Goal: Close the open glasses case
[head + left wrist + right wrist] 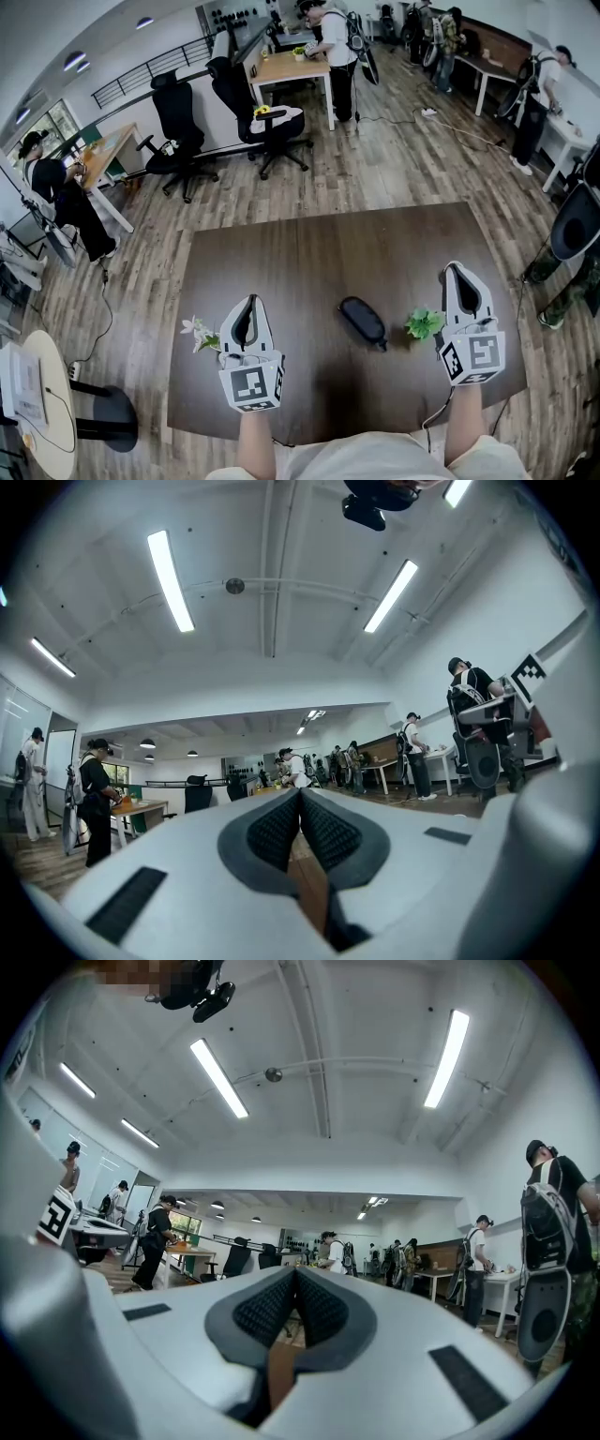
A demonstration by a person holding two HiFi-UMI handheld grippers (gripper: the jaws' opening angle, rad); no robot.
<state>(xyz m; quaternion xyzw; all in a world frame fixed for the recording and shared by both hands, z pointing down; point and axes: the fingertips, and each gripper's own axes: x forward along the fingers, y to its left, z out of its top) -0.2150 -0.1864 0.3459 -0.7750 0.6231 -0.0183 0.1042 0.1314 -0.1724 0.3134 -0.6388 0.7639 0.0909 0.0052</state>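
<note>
A dark oval glasses case [363,322] lies on the brown table [319,253] between my two grippers, its lid down. My left gripper [248,315] hovers to its left, shut with nothing in it; its ribbed pads [281,832] meet tip to tip. My right gripper [463,282] is held to the case's right, also shut and empty, its pads [323,1310] pressed together. Neither gripper touches the case. Both gripper views look level across the room, so the case is out of their sight.
A small white-flowered sprig [200,333] lies left of the left gripper and a green plant sprig [424,324] sits between the case and the right gripper. Office chairs [178,131], desks [291,66] and several people stand beyond the table.
</note>
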